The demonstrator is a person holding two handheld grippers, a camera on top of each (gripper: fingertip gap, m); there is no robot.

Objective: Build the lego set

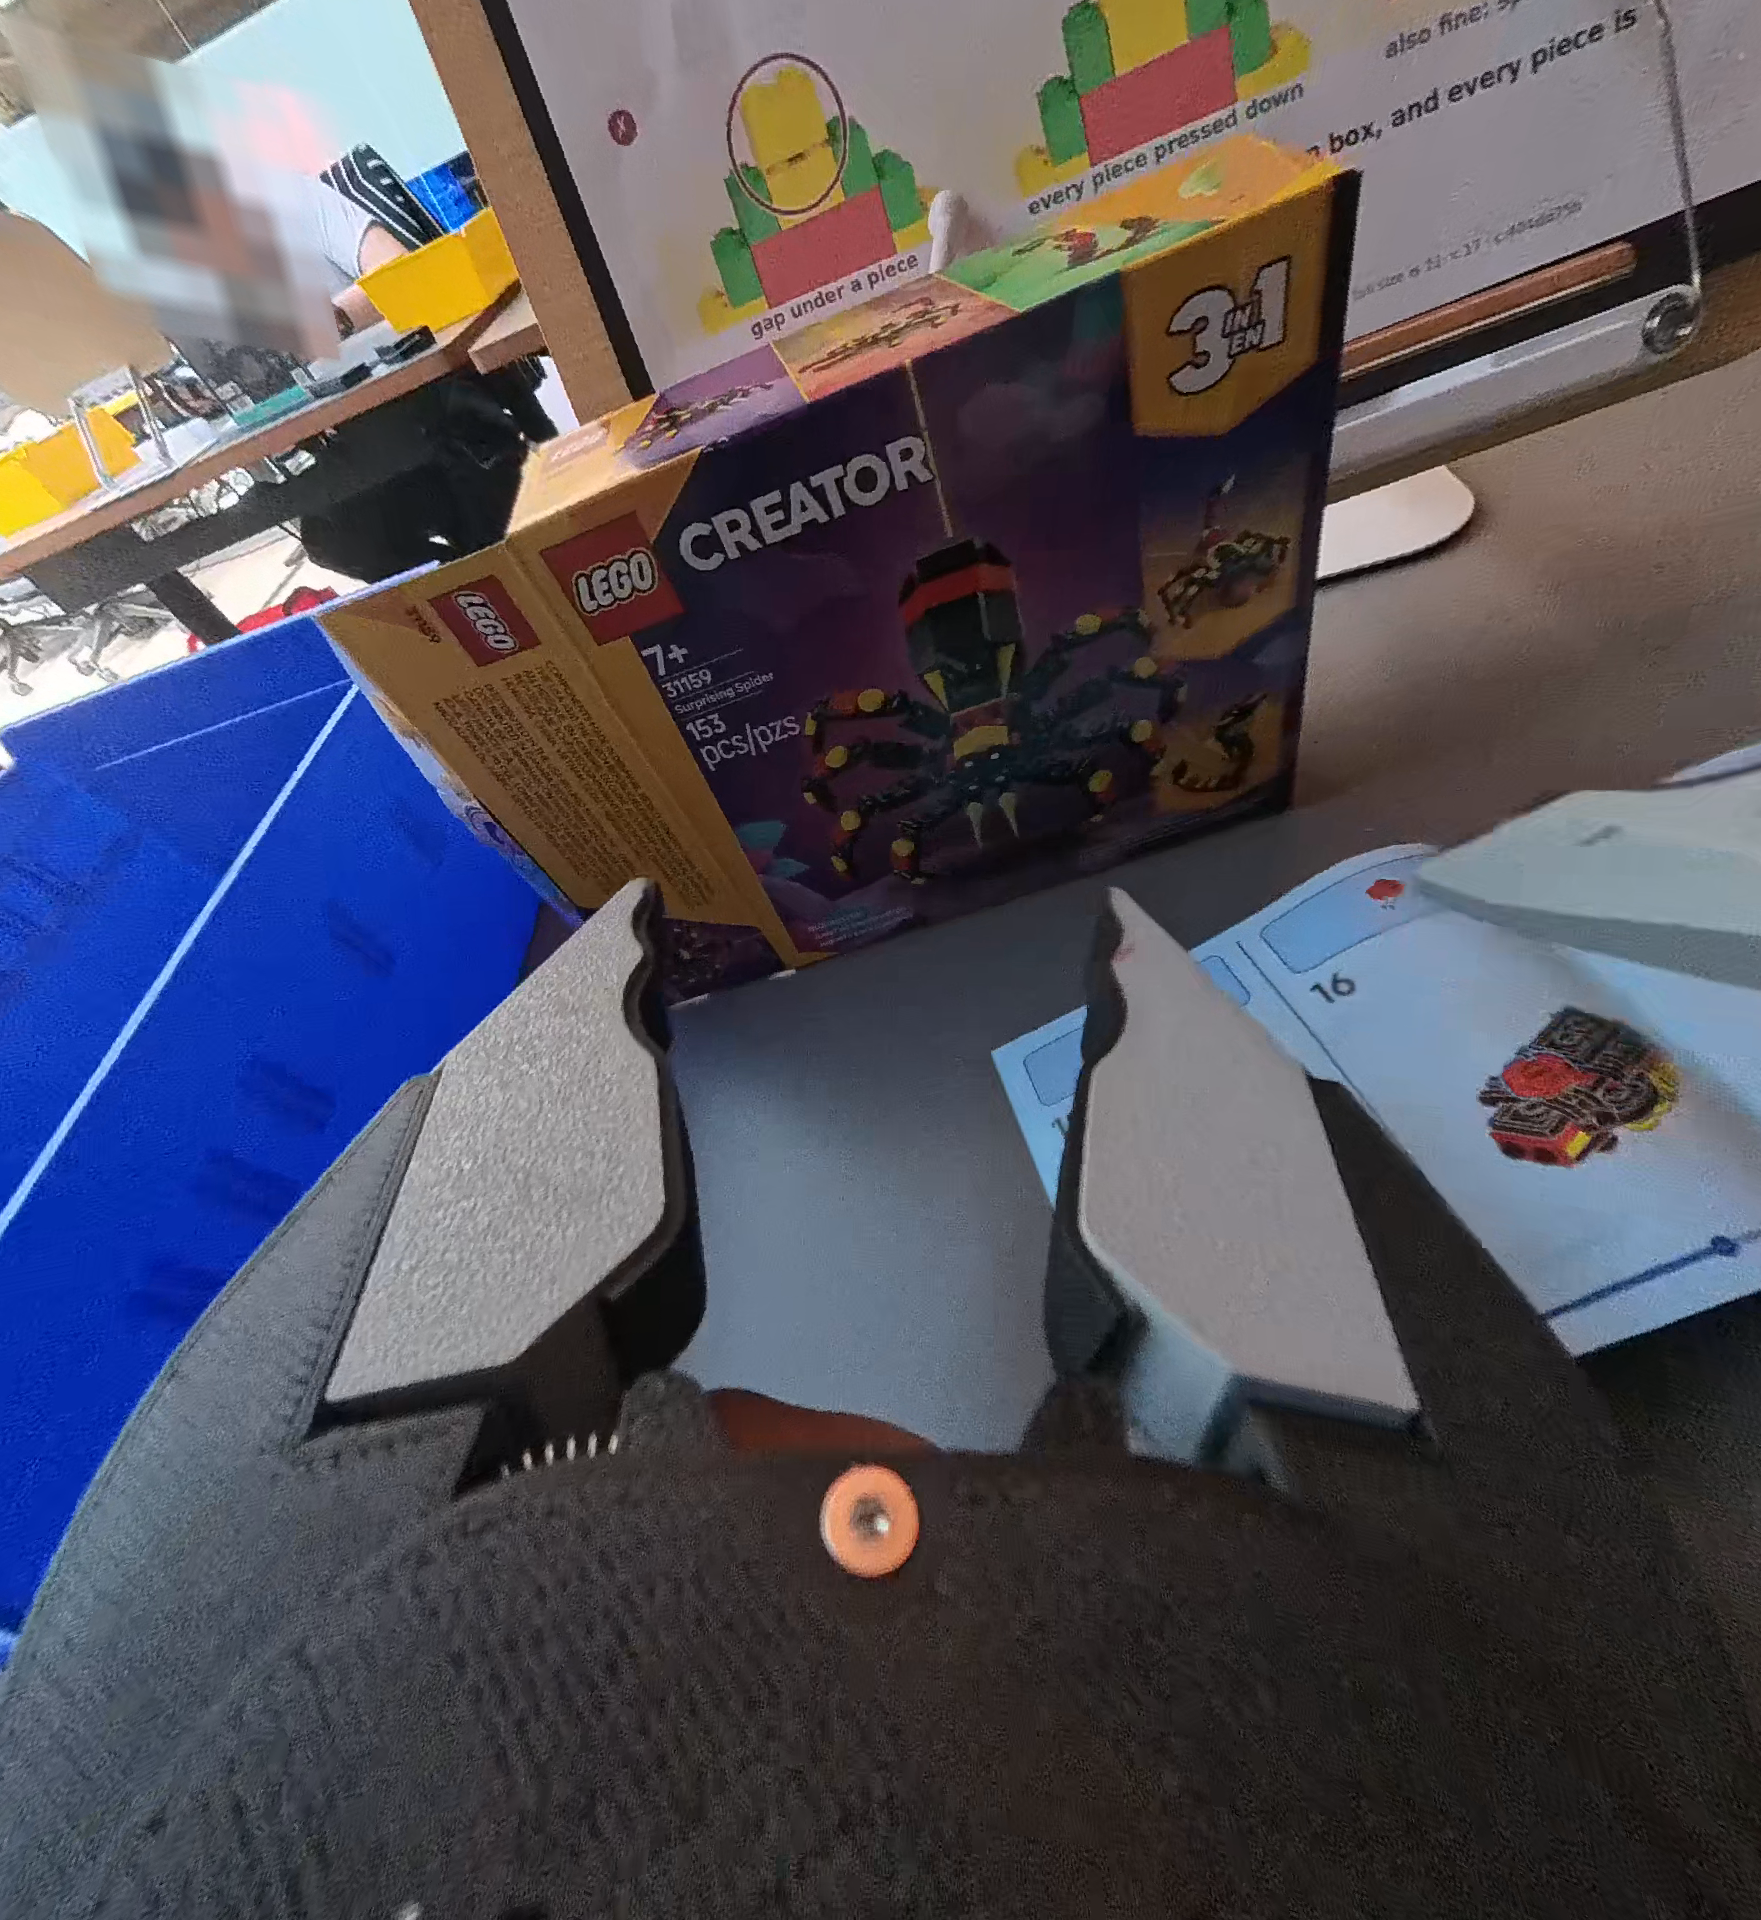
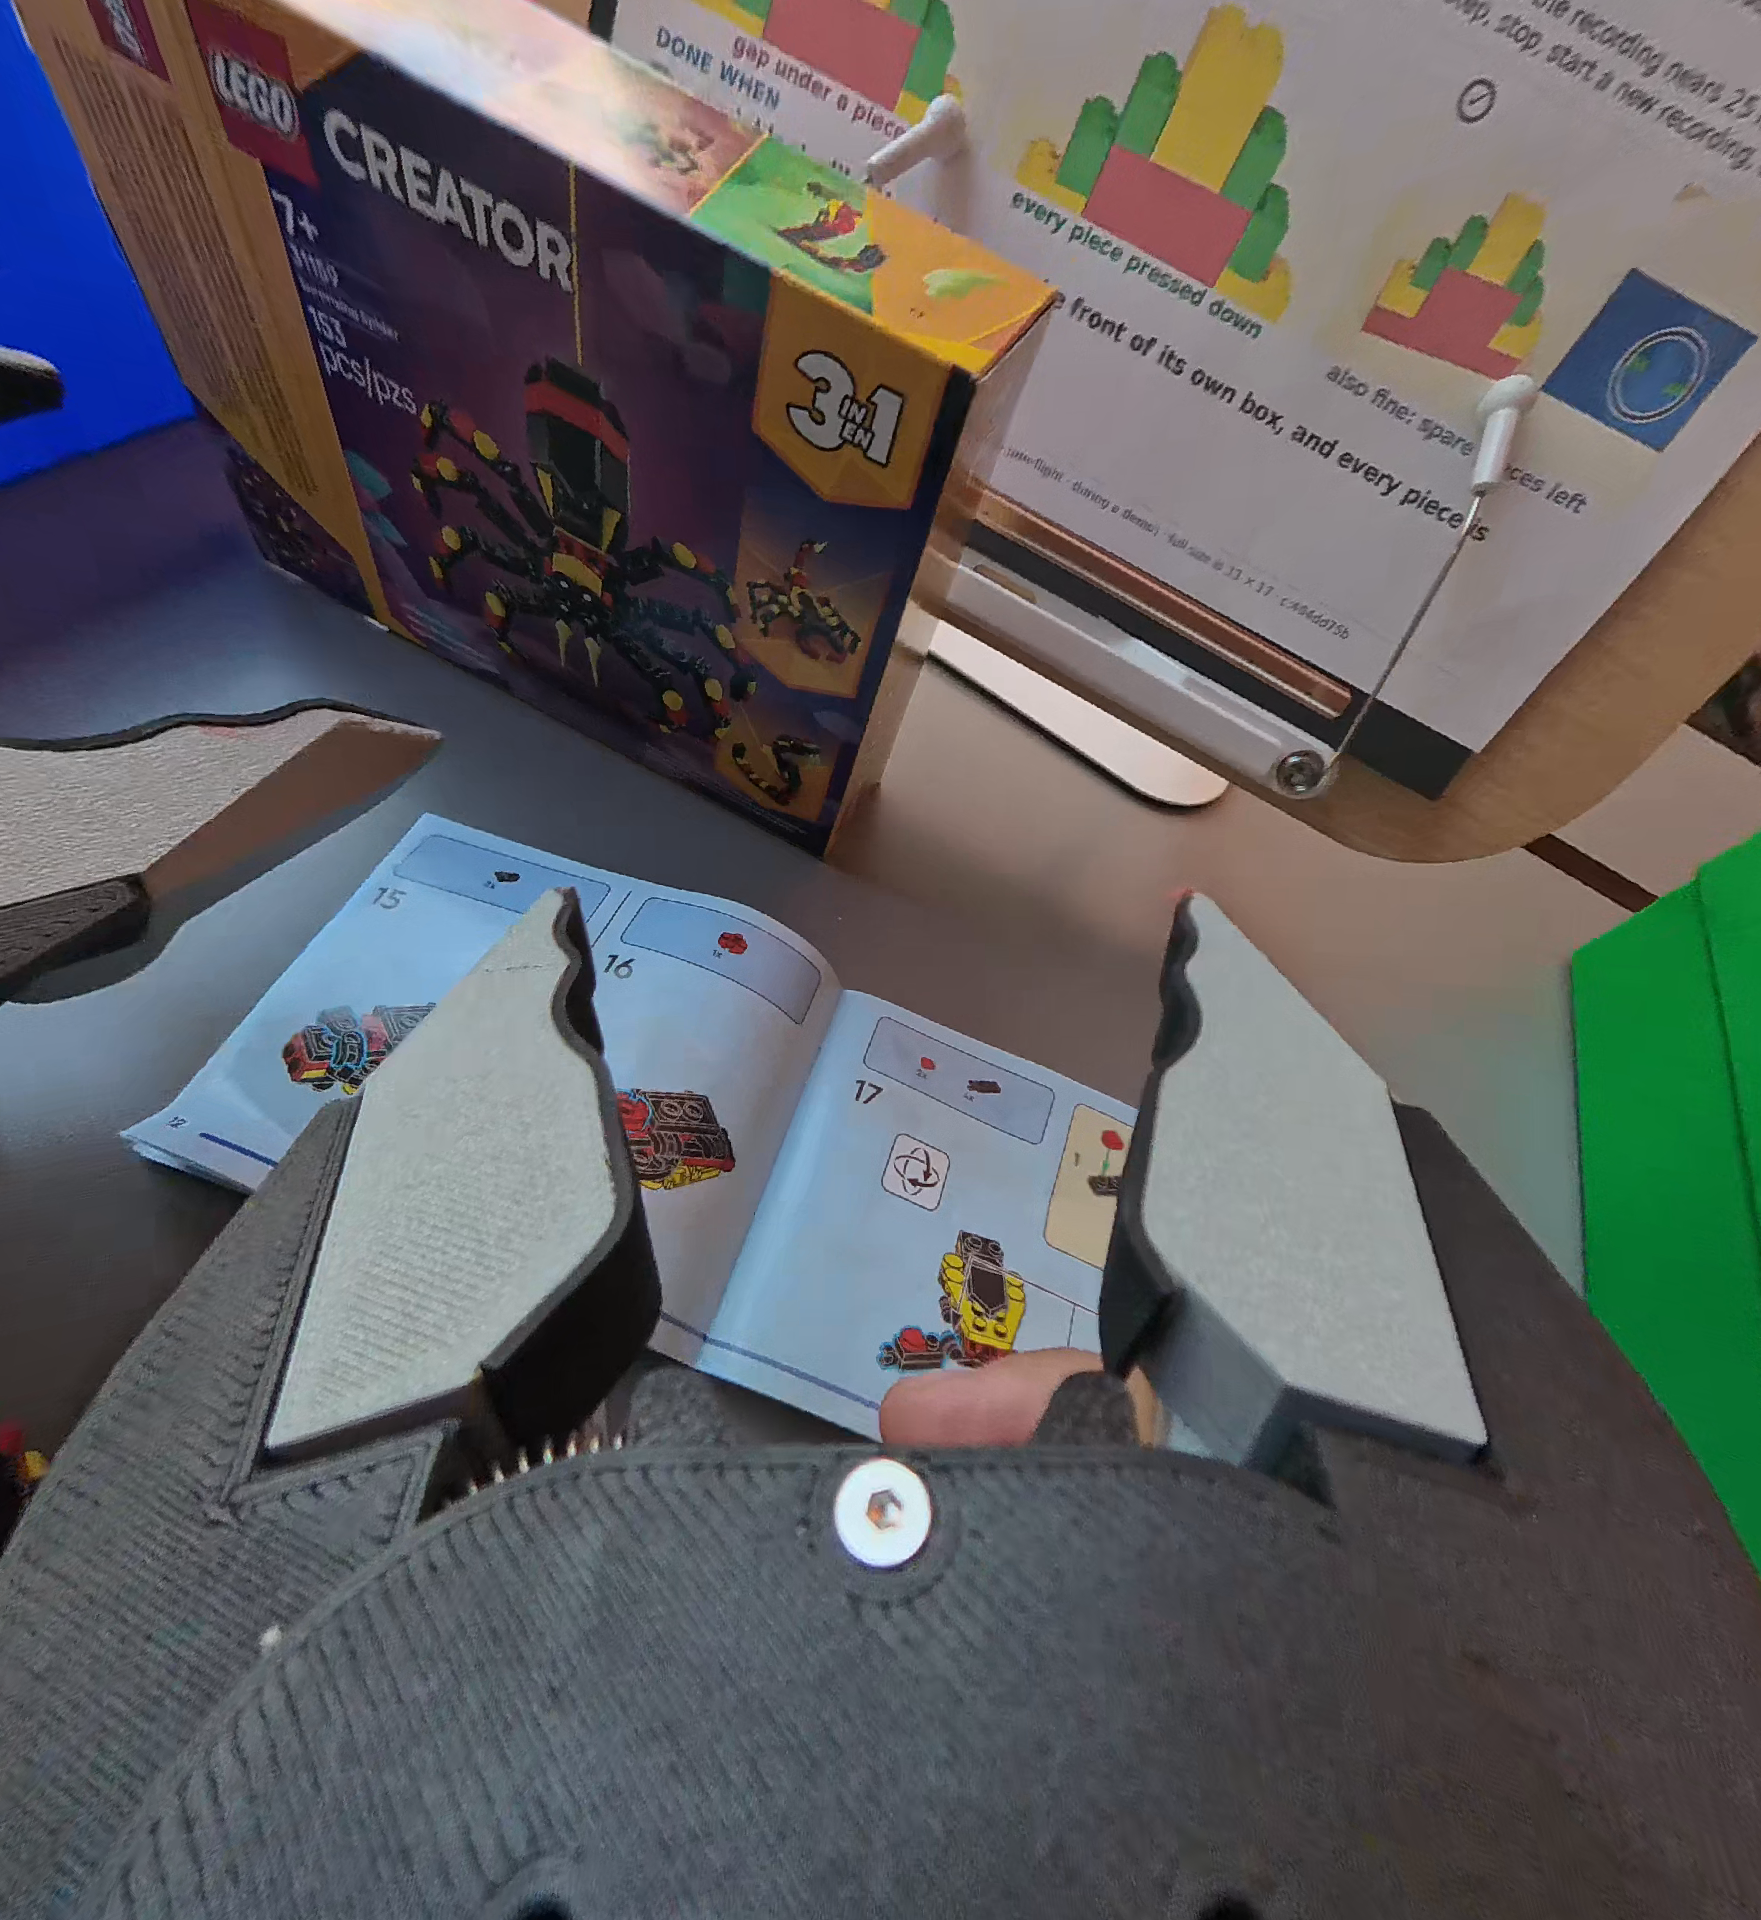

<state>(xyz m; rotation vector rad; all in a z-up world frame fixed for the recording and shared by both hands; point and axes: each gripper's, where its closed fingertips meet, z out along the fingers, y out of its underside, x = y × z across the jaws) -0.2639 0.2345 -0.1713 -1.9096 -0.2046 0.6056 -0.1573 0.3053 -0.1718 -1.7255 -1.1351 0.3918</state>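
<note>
Left gripper [image 1: 881,940]: jaws spread wide, empty, above dark table [image 1: 855,1143] | set box [image 1: 917,634]: upright just ahead | right gripper [image 2: 876,935]: jaws spread wide, empty, over open instruction booklet [image 2: 751,1060]; box [image 2: 564,436] ahead-left.

The purple-and-yellow cardboard set box [image 2: 585,416] stands upper left of the right wrist frame; the pale-blue open paper instruction booklet [image 2: 751,1060] lies before it on the dark table [image 2: 1011,935], mid-frame.

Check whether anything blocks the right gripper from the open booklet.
Nothing visible does. The right gripper hangs open right over the booklet, which lies flat on the table. The box stands behind it, and the left gripper is off to one side.
</note>
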